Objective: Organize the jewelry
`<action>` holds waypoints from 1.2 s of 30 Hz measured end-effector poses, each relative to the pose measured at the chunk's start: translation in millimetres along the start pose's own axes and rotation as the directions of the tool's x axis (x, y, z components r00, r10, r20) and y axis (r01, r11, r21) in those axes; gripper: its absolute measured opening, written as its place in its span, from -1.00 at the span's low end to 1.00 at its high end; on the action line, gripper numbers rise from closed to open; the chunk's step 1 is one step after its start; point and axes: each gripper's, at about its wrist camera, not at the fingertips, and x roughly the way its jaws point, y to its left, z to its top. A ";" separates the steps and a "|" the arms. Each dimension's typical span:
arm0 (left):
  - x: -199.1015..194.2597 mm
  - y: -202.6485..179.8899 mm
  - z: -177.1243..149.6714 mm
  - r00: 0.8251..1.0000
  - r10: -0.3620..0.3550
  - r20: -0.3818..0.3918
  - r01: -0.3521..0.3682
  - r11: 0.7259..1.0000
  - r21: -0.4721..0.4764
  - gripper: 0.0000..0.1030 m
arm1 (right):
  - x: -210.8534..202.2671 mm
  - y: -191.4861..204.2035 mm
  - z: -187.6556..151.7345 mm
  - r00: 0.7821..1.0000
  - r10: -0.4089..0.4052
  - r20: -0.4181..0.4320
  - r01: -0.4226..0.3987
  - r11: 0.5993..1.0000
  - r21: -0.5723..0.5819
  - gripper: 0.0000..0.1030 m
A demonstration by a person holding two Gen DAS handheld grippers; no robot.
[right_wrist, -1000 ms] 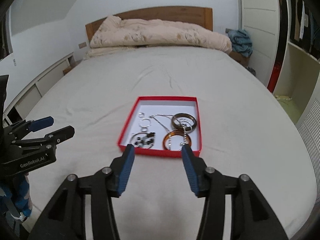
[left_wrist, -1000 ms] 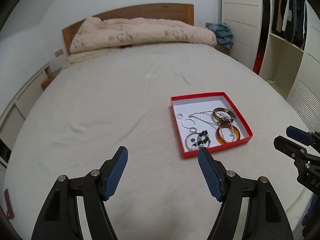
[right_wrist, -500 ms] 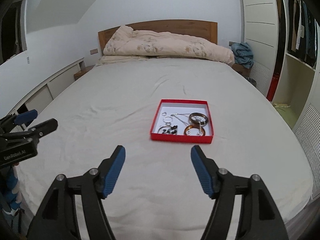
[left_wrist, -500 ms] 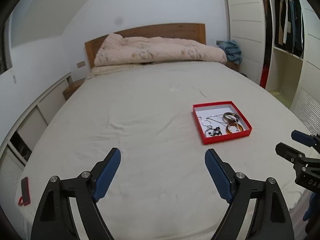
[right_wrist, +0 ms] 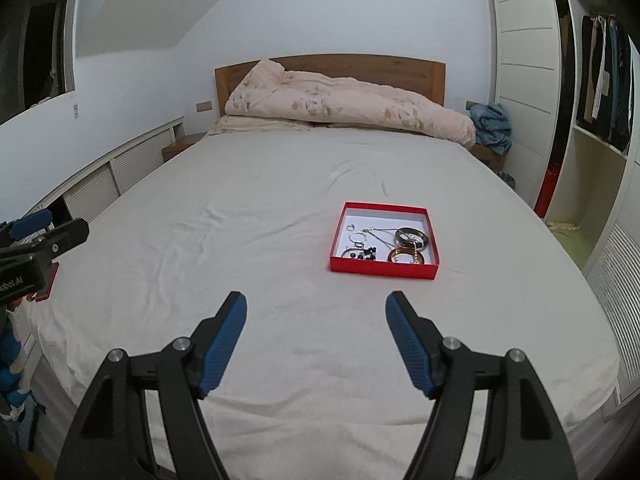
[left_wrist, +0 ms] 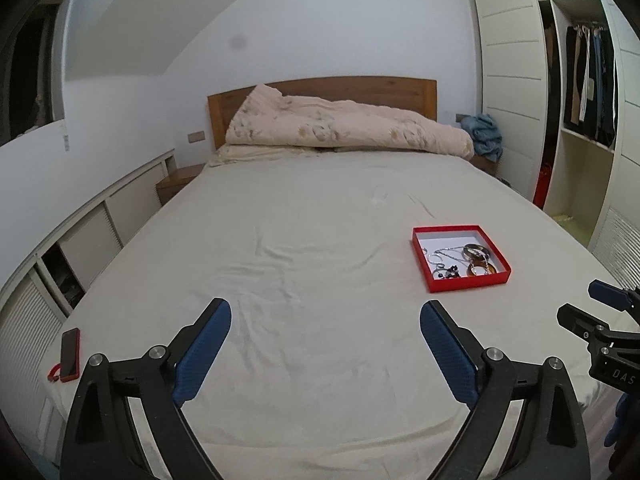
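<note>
Right wrist view: red jewelry box (right_wrist: 383,270) sits on bed (right_wrist: 240,240), well beyond my right gripper (right_wrist: 316,312), slightly right. Both grippers, incl. left gripper (left_wrist: 325,320), spread wide, holding nothing.

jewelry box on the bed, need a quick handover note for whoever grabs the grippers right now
Left gripper: open, empty, above the bed.
Right gripper: open, empty, facing the box.
The red box sits open on the sheet, right of centre. Inside: two bangles, chains, rings and a dark beaded piece, all loosely jumbled.
A red phone lies at the bed's left edge.
Done: all the jewelry seen is in the box.
Left: possibly untangling or tidying the pieces; no lid in view.
</note>
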 end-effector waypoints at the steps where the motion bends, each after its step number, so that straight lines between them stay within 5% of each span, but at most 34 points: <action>1: -2.5 0.7 -1.0 1.000 0.002 0.003 -0.002 1.000 -0.001 0.84 | -3.7 1.9 -1.3 1.000 -0.002 0.004 0.002 1.000 -0.004 0.37; 22: -28.7 10.3 -27.5 0.999 0.012 0.031 -0.011 1.000 -0.017 0.94 | -49.8 26.3 -19.3 0.994 -0.054 0.096 0.058 0.997 -0.041 0.55; 36: -18.5 9.9 -34.8 1.000 0.005 0.000 -0.005 1.000 -0.018 0.99 | -33.8 16.9 -27.8 0.993 -0.103 0.062 0.105 0.994 -0.036 0.63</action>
